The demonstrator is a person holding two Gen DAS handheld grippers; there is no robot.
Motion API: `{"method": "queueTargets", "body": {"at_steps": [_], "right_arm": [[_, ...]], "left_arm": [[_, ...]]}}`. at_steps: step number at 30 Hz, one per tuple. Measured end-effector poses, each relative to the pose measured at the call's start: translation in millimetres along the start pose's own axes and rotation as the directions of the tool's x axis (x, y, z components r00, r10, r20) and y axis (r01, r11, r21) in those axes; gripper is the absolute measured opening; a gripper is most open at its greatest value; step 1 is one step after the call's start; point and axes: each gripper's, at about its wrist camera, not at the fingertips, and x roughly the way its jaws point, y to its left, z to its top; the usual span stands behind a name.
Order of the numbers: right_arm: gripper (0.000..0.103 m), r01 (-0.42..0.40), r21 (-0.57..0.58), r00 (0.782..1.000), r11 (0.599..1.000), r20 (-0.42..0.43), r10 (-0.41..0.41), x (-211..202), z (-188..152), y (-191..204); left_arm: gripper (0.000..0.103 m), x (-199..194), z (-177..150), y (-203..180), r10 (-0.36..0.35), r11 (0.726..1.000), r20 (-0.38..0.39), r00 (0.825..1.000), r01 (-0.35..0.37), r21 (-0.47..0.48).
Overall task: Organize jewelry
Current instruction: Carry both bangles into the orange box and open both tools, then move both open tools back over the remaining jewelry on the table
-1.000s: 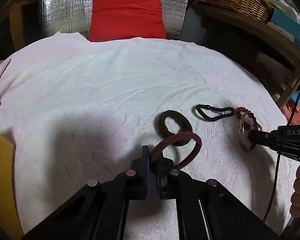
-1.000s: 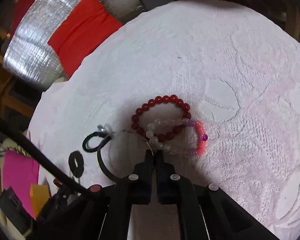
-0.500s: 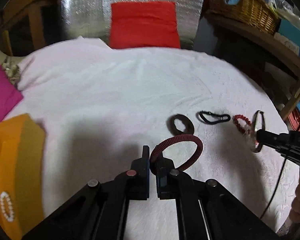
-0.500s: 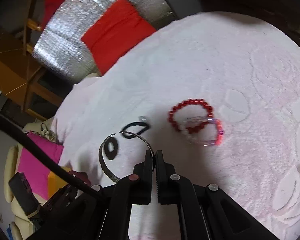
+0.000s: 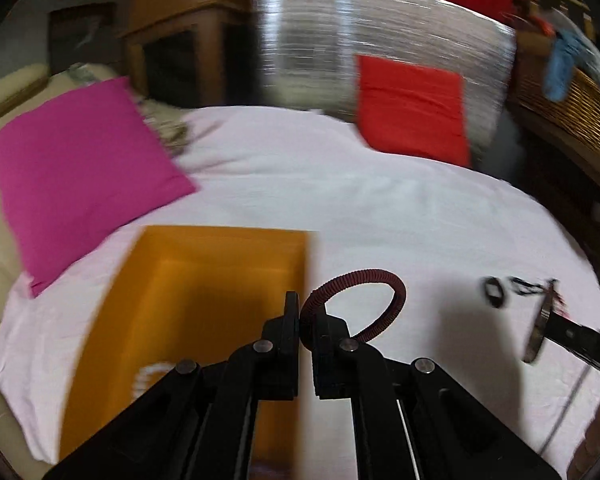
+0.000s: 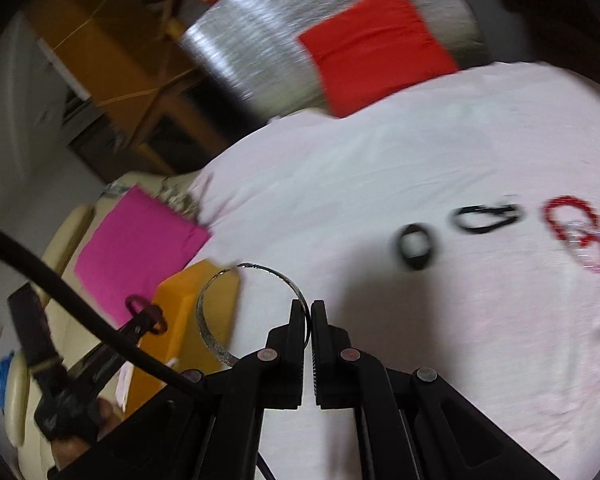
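Dark red cord, ribbed and looped into a ring, is what your left gripper [image 5: 306, 312] pinches: in the left wrist view the corded bangle [image 5: 364, 300] is caught at its near edge between fingers pressed together, with most of the loop sticking out to the right. The orange box [image 5: 220, 264] sits open just left of the fingertips on the pale pink cloth [image 5: 380, 208], with a white beaded piece [image 5: 148, 376] already lying inside. Bring the tips fully over the box's inside before you let go, since the loop hangs beyond its right wall and would likely land on the cloth.

In the right wrist view, your right gripper [image 6: 309, 316] has its fingers shut on the thin silver bangle [image 6: 220, 316], held by its rim with the hoop standing out to the left, towards the same box [image 6: 180, 320]. Let one hand drop first so the two do not crowd. A black ring [image 6: 416, 246], a black hair tie [image 6: 488, 218] and red bead bracelets [image 6: 576, 228] lie on the cloth, well apart from the box.
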Motion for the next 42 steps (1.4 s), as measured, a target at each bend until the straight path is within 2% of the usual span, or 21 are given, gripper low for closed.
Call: {"method": "queueTargets", "body": {"at_steps": [5, 8, 10, 16, 18, 21, 22, 23, 25, 27, 29, 33, 35, 39, 42], "right_arm": [[0.004, -0.057, -0.112, 0.998, 0.992, -0.032, 0.054, 31.2, -18.9, 66.5], [0.004, -0.073, -0.129, 0.996, 0.989, -0.067, 0.065, 61.7, -25.2, 96.3], [0.004, -0.065, -0.154, 0.995, 0.986, -0.088, 0.052, 81.5, -28.5, 112.8], [0.004, 0.006, -0.223, 0.989, 0.975, -0.143, -0.039, 136.3, -37.1, 149.2], [0.008, 0.021, -0.235, 0.987, 0.972, -0.152, -0.058, 147.5, -36.8, 153.8], [0.011, 0.011, -0.215, 0.983, 0.977, -0.174, -0.05, 156.8, -32.2, 154.6], [0.022, 0.005, -0.202, 0.984, 0.979, -0.172, -0.04, 155.8, -30.1, 153.0], [0.038, -0.004, -0.186, 0.985, 0.983, -0.172, -0.029, 152.8, -28.2, 149.9], [0.046, -0.047, -0.153, 0.987, 0.987, -0.157, 0.022, 143.8, -24.5, 145.9], [0.046, -0.042, -0.156, 0.994, 0.987, -0.111, 0.025, 130.8, -19.0, 143.8], [0.046, -0.059, -0.149, 0.996, 0.987, -0.073, 0.048, 111.7, -11.4, 135.3], [0.046, -0.024, -0.129, 1.0, 0.991, 0.006, 0.025, 69.7, 3.8, 109.1], [0.046, 0.026, -0.126, 0.999, 0.992, 0.048, -0.02, 43.9, 7.9, 86.7], [0.046, 0.134, -0.09, 0.988, 0.987, 0.094, -0.126, 2.6, 6.7, 39.9], [0.046, 0.192, -0.035, 0.975, 0.981, 0.118, -0.187, -24.8, 2.7, 2.2]], "left_arm": [[0.005, 13.2, -7.3, 49.4, 0.101, 0.994, -0.047, 0.994, -0.102, -0.034], [0.005, 26.2, -13.5, 77.5, 0.148, 0.987, -0.097, 0.984, -0.153, -0.048], [0.005, 36.1, -18.3, 95.8, 0.179, 0.98, -0.137, 0.974, -0.19, -0.067], [0.005, 56.0, -24.5, 117.3, 0.232, 0.966, -0.207, 0.95, -0.25, -0.066], [0.005, 60.9, -25.1, 118.8, 0.25, 0.961, -0.22, 0.943, -0.269, -0.058], [0.008, 60.4, -24.8, 122.3, 0.251, 0.961, -0.225, 0.941, -0.271, -0.061], [0.02, 58.9, -24.0, 120.5, 0.259, 0.959, -0.226, 0.939, -0.278, -0.056], [0.035, 56.0, -23.3, 117.6, 0.266, 0.958, -0.22, 0.938, -0.284, -0.05], [0.041, 51.0, -19.0, 110.8, 0.274, 0.958, -0.185, 0.944, -0.286, -0.038], [0.051, 41.5, -15.1, 105.2, 0.295, 0.952, -0.148, 0.944, -0.304, -0.04], [0.065, 32.4, -10.4, 98.4, 0.317, 0.945, -0.103, 0.943, -0.323, -0.049], [0.069, 16.4, -1.7, 71.9, 0.3, 0.953, -0.02, 0.954, -0.3, -0.04], [0.076, 8.3, 0.8, 49.3, 0.277, 0.961, 0.02, 0.961, -0.277, -0.012], [0.077, -4.3, 3.3, 3.3, 0.224, 0.972, 0.082, 0.971, -0.229, 0.056], [0.077, -9.4, 3.3, -27.8, 0.184, 0.977, 0.1, 0.978, -0.193, 0.095]]}}
